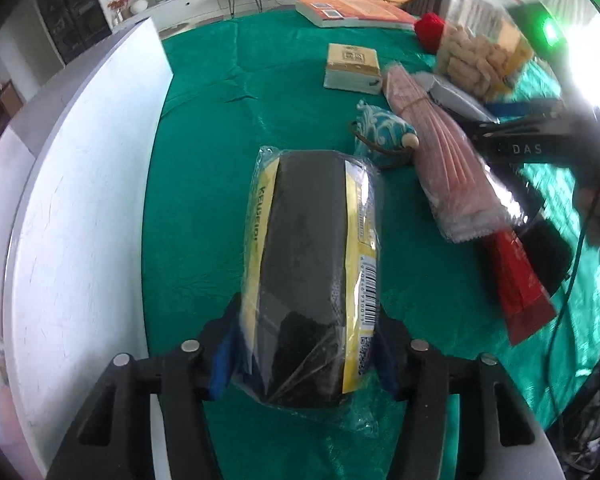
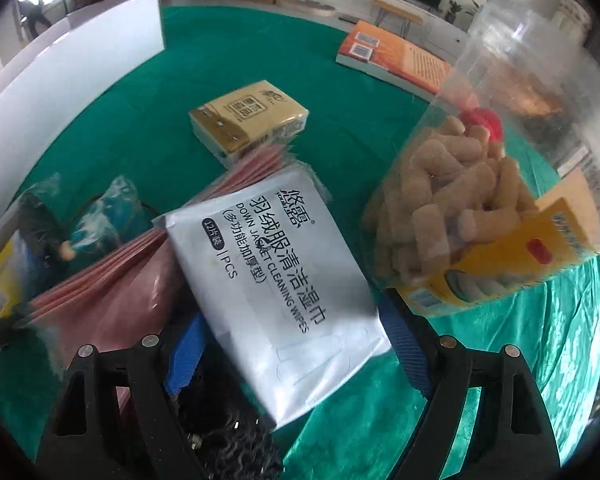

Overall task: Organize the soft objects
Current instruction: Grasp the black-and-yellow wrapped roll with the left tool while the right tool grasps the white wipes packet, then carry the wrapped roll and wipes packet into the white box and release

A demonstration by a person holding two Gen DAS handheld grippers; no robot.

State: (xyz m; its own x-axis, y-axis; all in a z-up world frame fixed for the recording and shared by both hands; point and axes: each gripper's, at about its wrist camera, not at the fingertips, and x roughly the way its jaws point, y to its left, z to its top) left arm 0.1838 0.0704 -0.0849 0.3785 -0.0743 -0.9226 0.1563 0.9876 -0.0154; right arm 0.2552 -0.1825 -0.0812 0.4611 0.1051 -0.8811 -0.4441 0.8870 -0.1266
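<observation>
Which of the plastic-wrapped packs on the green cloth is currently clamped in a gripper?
The black sponge pack with yellow edges, clamped by the left gripper; the others lie loose.

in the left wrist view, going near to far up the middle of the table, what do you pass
left gripper shut on the sponge pack → teal pouch → tissue pack → orange book

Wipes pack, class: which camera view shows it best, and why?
The right wrist view: the wipes pack fills the centre, label readable, between the open right hand-held gripper fingers. The left wrist view shows only a blurred silver sliver behind the pink pack.
</observation>
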